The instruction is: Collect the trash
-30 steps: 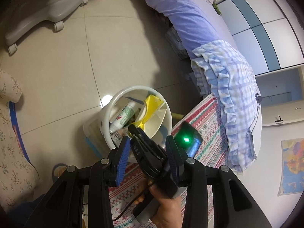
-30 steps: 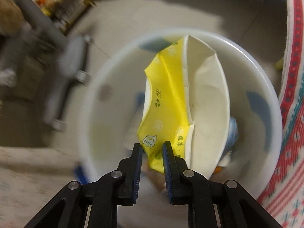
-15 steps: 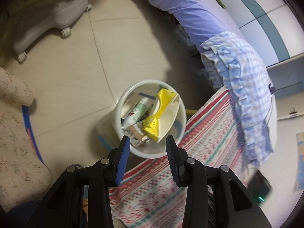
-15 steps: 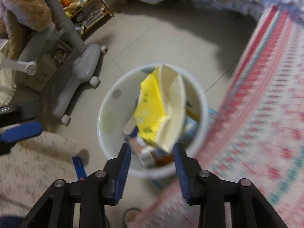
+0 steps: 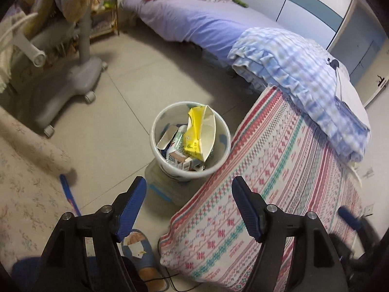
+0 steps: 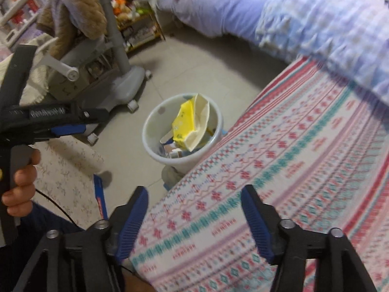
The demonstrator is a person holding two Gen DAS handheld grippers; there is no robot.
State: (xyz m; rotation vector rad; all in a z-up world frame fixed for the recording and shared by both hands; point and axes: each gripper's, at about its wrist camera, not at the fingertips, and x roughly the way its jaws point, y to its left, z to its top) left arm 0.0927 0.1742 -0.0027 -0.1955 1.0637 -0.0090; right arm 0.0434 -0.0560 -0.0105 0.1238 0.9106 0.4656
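Observation:
A white trash bin [image 5: 158, 131] stands on the tiled floor beside the patterned blanket; it also shows in the right wrist view [image 6: 150, 133]. In it a crumpled yellow-and-white paper bag [image 5: 198, 133] [image 6: 188, 124] stands upright among cartons and wrappers [image 5: 177, 155]. My left gripper [image 5: 189, 182] is open and empty, raised well above and short of the bin. My right gripper [image 6: 194, 192] is open and empty over the blanket edge. The left gripper's body shows at the left of the right wrist view [image 6: 48, 121].
A red, white and teal patterned blanket [image 5: 279, 182] [image 6: 291, 158] covers the near right. A bed with purple sheet [image 5: 201, 22] and checked quilt [image 5: 304, 68] lies behind. A grey wheeled stand [image 5: 70, 80] is at left, floral fabric [image 5: 24, 182] and a slipper [image 5: 138, 250] near me.
My right gripper let go of the yellow bag in the bin, opened and pulled back up. Both grippers rose away from the bin and the left one opened wider.

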